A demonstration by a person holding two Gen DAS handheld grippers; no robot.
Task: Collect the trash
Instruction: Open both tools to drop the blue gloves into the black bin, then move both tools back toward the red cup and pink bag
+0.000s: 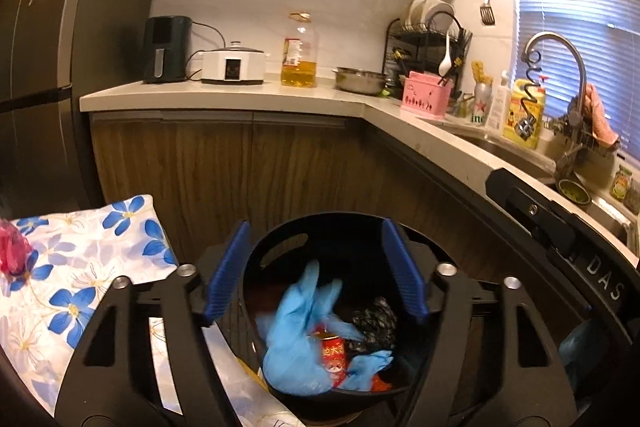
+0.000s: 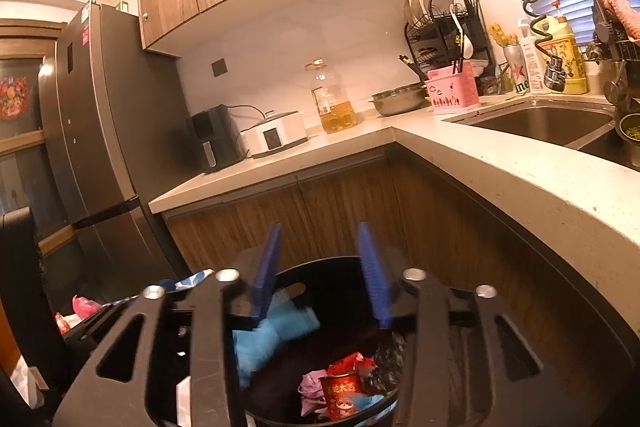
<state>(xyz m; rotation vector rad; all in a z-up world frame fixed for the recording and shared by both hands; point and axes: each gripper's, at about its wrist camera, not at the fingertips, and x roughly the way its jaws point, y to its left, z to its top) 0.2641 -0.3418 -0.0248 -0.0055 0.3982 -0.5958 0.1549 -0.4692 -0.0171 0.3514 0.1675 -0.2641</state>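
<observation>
A black trash bin (image 1: 280, 247) stands on the floor below both grippers; it also shows in the right wrist view (image 2: 328, 267). Inside lie blue gloves (image 1: 296, 315), a red can (image 1: 333, 355) and dark crumpled wrap (image 1: 374, 319). The right wrist view shows the blue glove (image 2: 276, 327) blurred in the bin, the red can (image 2: 340, 395) and pink paper (image 2: 312, 387). My left gripper (image 1: 316, 271) is open and empty above the bin. My right gripper (image 2: 320, 275) is open and empty above the bin.
A floral cloth (image 1: 80, 259) with red trash (image 1: 12, 251) lies left of the bin. An L-shaped counter (image 1: 240, 91) carries an air fryer, a cooker, an oil bottle (image 1: 298, 55), a steel bowl and a dish rack. The sink (image 2: 536, 123) is at right, the fridge (image 2: 100, 147) at left.
</observation>
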